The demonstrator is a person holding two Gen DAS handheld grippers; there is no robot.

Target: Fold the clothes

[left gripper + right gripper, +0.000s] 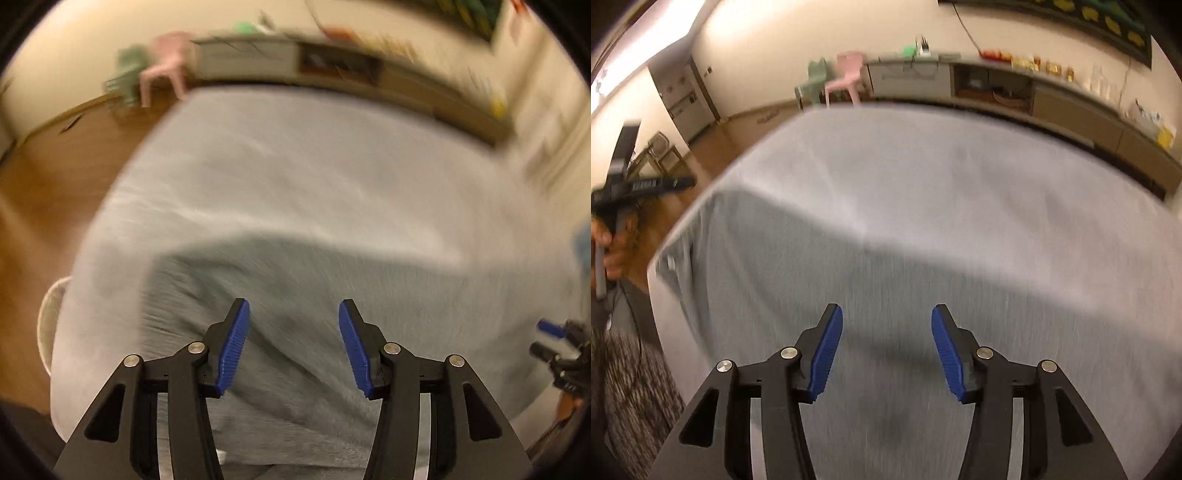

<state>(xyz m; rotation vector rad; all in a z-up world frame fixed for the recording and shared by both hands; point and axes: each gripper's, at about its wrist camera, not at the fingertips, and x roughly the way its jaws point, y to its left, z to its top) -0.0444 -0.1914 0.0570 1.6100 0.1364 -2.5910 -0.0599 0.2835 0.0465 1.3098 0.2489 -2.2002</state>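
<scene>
While both views are motion-blurred, the left gripper (294, 314) and the right gripper (887, 319) each point down with jaws apart and nothing between the 2 blue pads. A grey garment (258, 295) lies spread on the light-grey covered desk (960, 177), directly beneath both grippers.

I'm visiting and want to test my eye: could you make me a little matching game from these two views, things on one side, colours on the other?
Things:
1. Pads of the right hand-held gripper
2. Small chair by the far cabinet
3. Floor
4. Garment on the table

Colours:
A. Brown wood
B. Grey-green
C. Blue
D. Pink

Pairs: 1-C, 2-D, 3-A, 4-B
</scene>
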